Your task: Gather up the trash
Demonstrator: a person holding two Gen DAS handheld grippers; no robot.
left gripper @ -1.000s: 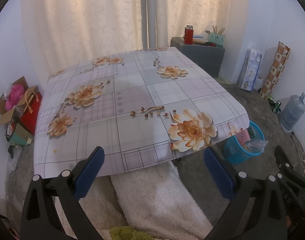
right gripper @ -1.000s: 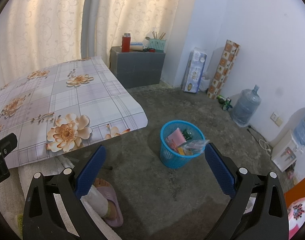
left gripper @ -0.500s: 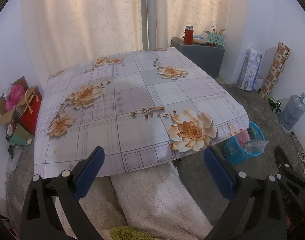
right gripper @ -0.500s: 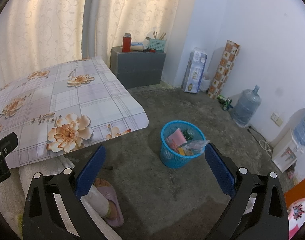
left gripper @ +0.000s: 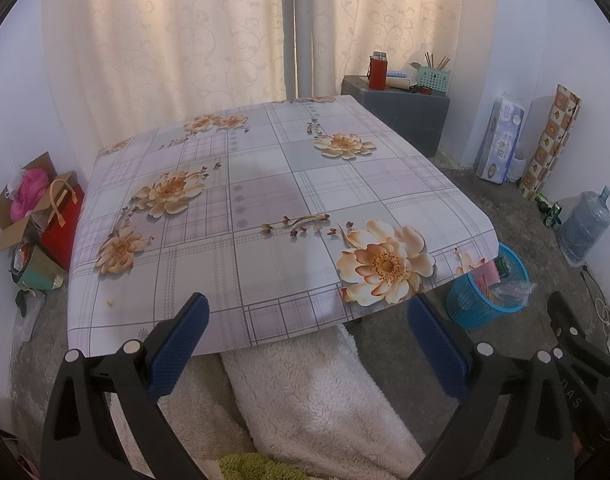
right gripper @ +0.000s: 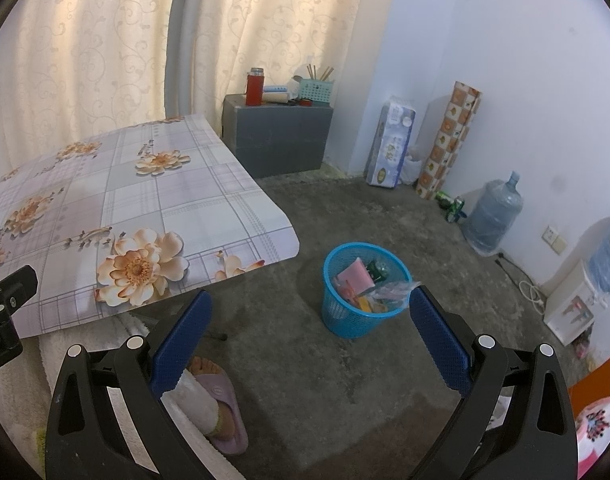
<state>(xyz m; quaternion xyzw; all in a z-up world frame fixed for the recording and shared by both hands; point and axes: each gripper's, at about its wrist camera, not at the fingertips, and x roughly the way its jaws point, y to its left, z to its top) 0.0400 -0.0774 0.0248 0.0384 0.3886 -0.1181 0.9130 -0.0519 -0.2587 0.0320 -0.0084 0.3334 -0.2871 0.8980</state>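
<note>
A blue mesh trash basket [right gripper: 365, 304] stands on the concrete floor right of the table, holding pink paper, wrappers and a clear plastic bag. It also shows in the left wrist view [left gripper: 485, 304], half hidden by the table corner. My left gripper [left gripper: 305, 316] is open and empty, held in front of the table's near edge. My right gripper [right gripper: 309, 312] is open and empty, above the floor just near-left of the basket. A tiny yellowish crumb [left gripper: 110, 302] lies on the flowered tablecloth [left gripper: 265, 200] near its front left.
A white fluffy blanket [left gripper: 313, 400] lies under the table's front. A foot in a purple slipper [right gripper: 221, 412] rests on the floor. A grey cabinet [right gripper: 277, 136], tissue pack [right gripper: 391, 148], water jug [right gripper: 493, 220] and boxes [left gripper: 33, 216] line the walls.
</note>
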